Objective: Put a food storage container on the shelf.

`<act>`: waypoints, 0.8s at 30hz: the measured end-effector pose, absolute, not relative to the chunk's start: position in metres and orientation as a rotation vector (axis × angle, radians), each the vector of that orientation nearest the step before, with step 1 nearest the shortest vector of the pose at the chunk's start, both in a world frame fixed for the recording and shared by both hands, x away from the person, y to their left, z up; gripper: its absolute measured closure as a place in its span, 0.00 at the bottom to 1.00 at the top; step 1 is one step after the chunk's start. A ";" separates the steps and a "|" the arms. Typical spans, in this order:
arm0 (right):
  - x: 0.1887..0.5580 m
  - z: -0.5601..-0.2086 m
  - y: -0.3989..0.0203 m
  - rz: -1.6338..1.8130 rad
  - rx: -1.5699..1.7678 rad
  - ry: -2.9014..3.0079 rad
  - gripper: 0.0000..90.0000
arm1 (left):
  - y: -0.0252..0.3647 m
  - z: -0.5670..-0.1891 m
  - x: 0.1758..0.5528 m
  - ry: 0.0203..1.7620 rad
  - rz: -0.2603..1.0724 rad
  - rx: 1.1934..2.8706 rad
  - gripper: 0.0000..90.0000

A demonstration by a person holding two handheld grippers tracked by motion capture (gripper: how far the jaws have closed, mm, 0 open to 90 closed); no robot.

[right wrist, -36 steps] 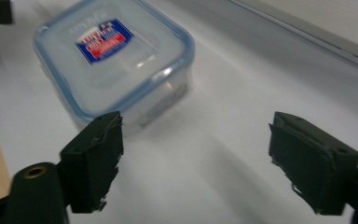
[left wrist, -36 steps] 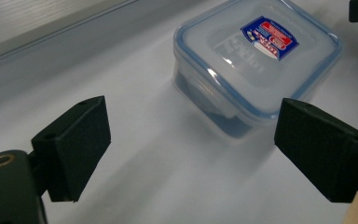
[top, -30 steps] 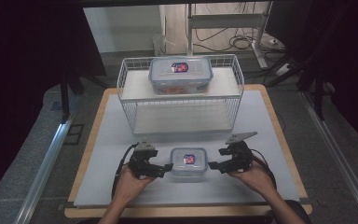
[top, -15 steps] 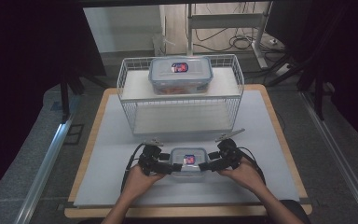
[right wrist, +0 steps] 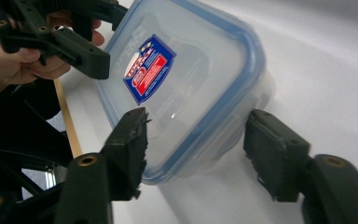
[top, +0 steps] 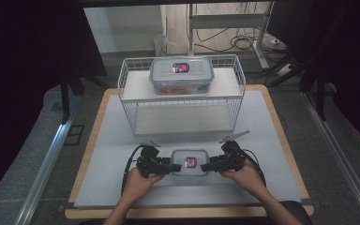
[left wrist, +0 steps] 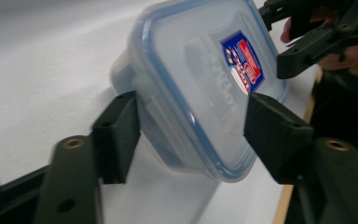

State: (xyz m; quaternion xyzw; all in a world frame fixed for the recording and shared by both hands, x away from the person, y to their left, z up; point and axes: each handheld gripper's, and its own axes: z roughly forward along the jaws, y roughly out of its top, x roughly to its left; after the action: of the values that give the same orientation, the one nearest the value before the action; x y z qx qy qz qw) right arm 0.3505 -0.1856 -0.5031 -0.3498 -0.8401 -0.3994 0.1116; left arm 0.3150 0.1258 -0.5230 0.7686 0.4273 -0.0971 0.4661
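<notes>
A small clear container [top: 190,162] with a blue-rimmed lid and a red and blue sticker lies on the white mat near the front edge. My left gripper [top: 171,167] is at its left end and my right gripper [top: 209,165] at its right end. In the left gripper view the open jaws straddle the container's [left wrist: 200,79] near end, with my left gripper [left wrist: 193,116] pads on either side. In the right gripper view my right gripper [right wrist: 198,140] is open too, one pad over the lid [right wrist: 191,79], the other just off the wall.
A white wire rack [top: 183,101] stands at the back of the mat, with a larger clear container [top: 181,75] on its top shelf. The wooden table edge [top: 187,212] runs along the front. Black curtains and metal rails flank the table.
Both grippers have closed in on the small container from its two sides. The right one has come down and inward; their jaws now bracket the container's ends.
</notes>
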 end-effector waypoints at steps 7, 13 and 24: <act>0.349 -0.503 -0.193 -1.211 -1.021 -2.410 0.58 | 0.133 -0.523 0.310 1.039 -0.268 1.856 0.55; 0.346 -0.506 -0.196 -1.222 -1.036 -2.362 0.60 | 0.138 -0.526 0.308 1.043 -0.314 1.804 0.59; 0.345 -0.509 -0.199 -1.240 -1.046 -2.300 0.63 | 0.141 -0.529 0.308 1.056 -0.348 1.766 0.61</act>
State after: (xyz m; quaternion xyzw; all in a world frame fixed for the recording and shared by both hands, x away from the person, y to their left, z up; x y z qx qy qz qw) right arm 0.3452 -0.1994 -0.5093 -0.3667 -0.8061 -0.4349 0.1629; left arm 0.3081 0.1412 -0.5285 0.7312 0.4374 -0.1442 0.5033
